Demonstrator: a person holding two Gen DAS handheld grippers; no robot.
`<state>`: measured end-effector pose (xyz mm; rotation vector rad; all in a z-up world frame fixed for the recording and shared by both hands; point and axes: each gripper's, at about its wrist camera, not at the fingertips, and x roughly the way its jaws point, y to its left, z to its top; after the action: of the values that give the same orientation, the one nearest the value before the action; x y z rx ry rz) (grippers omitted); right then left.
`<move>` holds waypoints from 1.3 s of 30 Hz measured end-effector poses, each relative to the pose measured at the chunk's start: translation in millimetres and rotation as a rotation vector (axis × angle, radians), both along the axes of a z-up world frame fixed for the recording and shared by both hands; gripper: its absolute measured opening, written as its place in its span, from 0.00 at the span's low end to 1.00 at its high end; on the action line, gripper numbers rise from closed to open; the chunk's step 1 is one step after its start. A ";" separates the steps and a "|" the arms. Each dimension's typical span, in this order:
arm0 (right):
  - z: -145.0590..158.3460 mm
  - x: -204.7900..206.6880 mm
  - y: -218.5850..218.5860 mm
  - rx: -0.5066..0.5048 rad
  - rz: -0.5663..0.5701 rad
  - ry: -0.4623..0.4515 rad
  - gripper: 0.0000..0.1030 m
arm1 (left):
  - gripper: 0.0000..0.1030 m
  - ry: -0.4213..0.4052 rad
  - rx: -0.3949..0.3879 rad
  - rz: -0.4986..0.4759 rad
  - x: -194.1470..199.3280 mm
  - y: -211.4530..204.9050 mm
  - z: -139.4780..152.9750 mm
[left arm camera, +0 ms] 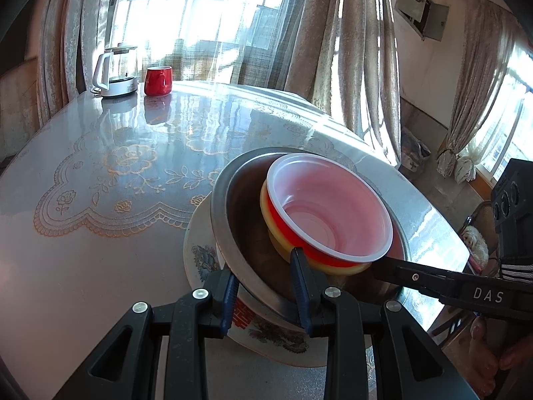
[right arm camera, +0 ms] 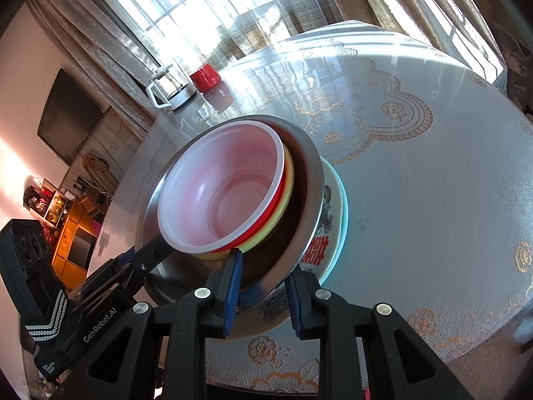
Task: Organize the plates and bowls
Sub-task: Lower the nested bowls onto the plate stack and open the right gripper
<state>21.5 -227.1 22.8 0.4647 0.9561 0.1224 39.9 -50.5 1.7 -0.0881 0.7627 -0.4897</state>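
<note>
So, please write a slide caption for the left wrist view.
Left gripper straddles steel bowl rim; plastic bowls nested inside.

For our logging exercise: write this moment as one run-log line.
stack: red bowl in yellow bowl in steel bowl on floral plate | left gripper, right gripper: astride steel bowl rim | grip: unclear

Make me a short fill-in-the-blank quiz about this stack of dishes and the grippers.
1. The metal bowl sits on a flowered ____.
2. The red bowl is nested in a ____ bowl.
3. The left gripper straddles the rim of the ____ bowl.
4. Beside the kettle stands a red ____.

Missing words: plate; yellow; metal; cup
</note>
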 end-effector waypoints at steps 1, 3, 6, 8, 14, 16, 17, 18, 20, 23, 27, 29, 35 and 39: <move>0.2 0.4 0.6 -0.008 0.001 0.000 0.25 | 0.30 0.002 -0.002 0.001 0.7 0.1 -0.4; 0.0 0.3 0.8 -0.007 -0.001 0.001 0.25 | 0.30 0.001 -0.001 0.001 0.8 0.4 -0.4; 0.0 1.8 1.5 -0.010 0.000 0.005 0.25 | 0.30 0.003 -0.003 0.002 0.9 0.8 -0.8; 0.4 1.2 2.4 -0.013 0.001 0.007 0.26 | 0.30 0.001 -0.002 0.001 1.0 1.2 -0.8; 0.4 2.9 2.6 -0.008 0.002 0.016 0.27 | 0.31 0.002 -0.001 0.002 0.1 1.3 -0.4; 0.4 3.7 2.3 -0.005 0.001 0.017 0.27 | 0.31 0.007 -0.003 0.000 0.2 1.4 -0.2; 0.4 4.0 1.4 -0.002 -0.003 0.019 0.27 | 0.31 0.008 -0.004 0.000 -0.1 1.5 -0.2; 0.4 3.9 1.0 -0.002 -0.004 0.019 0.27 | 0.32 0.008 -0.005 0.000 -1.2 1.5 -0.1; 0.7 4.5 1.9 -0.013 0.002 0.016 0.27 | 0.32 0.011 -0.008 -0.002 -1.0 1.9 -0.1; 2.2 4.2 3.8 -0.027 0.003 0.011 0.27 | 0.32 0.025 -0.018 -0.004 1.1 3.0 -0.9; 5.6 3.5 2.7 -0.036 0.000 -0.004 0.27 | 0.33 0.021 -0.029 -0.007 0.0 3.6 -0.1; 8.0 3.1 2.6 -0.041 0.002 -0.012 0.27 | 0.33 0.020 -0.030 -0.008 -0.4 3.5 0.9; 7.1 1.4 0.3 -0.036 -0.001 -0.010 0.27 | 0.34 0.040 -0.031 -0.007 -1.4 4.3 -1.4; 3.4 2.8 2.0 -0.028 0.008 0.007 0.27 | 0.35 0.043 -0.024 0.002 -4.2 7.0 -1.5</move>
<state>24.3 -225.1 26.2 0.4358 0.9652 0.1144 35.7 -43.5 0.3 -0.1217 0.7984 -0.4969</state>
